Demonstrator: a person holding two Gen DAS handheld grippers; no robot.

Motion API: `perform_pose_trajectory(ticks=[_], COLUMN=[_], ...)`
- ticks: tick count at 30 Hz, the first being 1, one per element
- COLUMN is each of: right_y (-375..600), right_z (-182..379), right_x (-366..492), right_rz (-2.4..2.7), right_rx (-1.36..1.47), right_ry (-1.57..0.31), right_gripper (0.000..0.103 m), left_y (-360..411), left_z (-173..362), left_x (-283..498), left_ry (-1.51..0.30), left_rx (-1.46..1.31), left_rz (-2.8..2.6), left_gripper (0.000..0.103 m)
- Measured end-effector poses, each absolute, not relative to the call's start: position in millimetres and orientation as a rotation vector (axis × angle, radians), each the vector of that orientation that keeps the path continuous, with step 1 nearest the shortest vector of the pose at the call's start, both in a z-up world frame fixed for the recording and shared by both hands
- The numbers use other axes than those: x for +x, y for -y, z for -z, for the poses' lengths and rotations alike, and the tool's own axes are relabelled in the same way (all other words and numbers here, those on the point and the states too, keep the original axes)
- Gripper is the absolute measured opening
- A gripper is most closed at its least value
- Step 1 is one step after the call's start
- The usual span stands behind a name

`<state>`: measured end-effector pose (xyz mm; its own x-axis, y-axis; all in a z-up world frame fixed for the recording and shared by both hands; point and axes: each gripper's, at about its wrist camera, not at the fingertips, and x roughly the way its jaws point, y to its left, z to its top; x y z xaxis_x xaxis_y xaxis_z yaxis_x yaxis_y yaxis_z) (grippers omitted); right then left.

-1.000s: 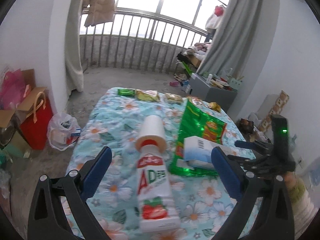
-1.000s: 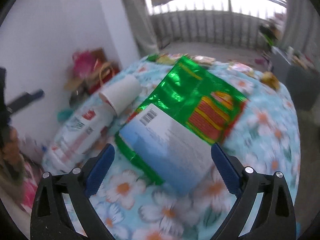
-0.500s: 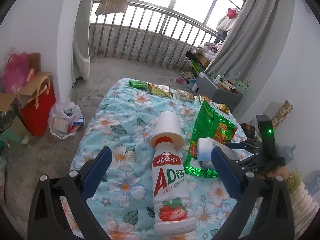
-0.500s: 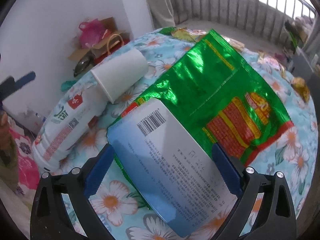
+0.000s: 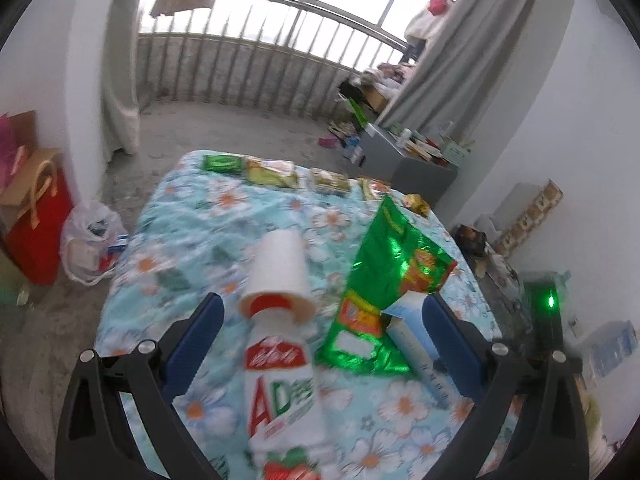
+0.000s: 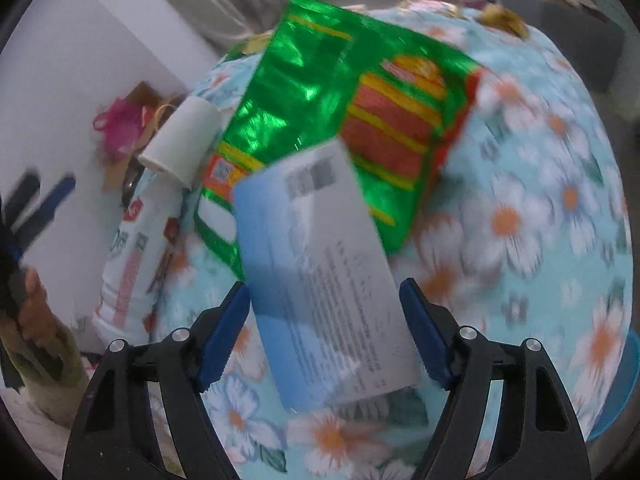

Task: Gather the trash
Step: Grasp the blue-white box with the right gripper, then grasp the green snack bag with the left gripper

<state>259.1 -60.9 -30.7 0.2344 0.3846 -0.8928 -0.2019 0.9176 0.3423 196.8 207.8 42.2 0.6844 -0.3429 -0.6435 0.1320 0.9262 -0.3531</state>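
Trash lay scattered over the bed [image 5: 224,216], whose flowered cover was the landmark for everything else. Largest on the bed was the green snack bag [image 6: 320,92], flat near its middle; the drink bottle [image 5: 280,384] lay beside the bag with a paper cup [image 5: 280,268] capped over its neck. The white-and-blue carton [image 6: 324,276] rested partly on the bag's near corner, tilted up off the bed.

Your right gripper [image 6: 324,328] had the carton between its jaws, which had just been closing but stood apart from both of its sides, so nothing was held. Your left gripper [image 5: 320,344] hovered wide open over the bottle and gripped nothing.

The risks, as I judge them: the carton sat skewed between the jaws, so closing could catch a corner and twist it free, or pinch the foil bag underneath and drag it along. Small wrappers [image 5: 272,172] waited at the bed's far edge.
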Motion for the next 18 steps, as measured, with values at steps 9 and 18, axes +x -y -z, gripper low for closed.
perform_pose_trajectory(ticks=[9, 18], right_y=[59.8, 49.8], right_z=[15.9, 35.7], right_x=[260.7, 255.8], right_rz=[-0.376, -0.327], right_rx=[0.132, 0.119], right_ry=[-1.169, -1.208], right_gripper=[0.083, 0.069], left_y=[-138.0, -106.3], left_z=[-36.5, 3.5], left_x=[273.5, 357.1], left_ry=[-0.938, -1.197], left_rx=[-0.164, -0.185], left_rz=[0.35, 0.248], left_gripper=[0.096, 0.076])
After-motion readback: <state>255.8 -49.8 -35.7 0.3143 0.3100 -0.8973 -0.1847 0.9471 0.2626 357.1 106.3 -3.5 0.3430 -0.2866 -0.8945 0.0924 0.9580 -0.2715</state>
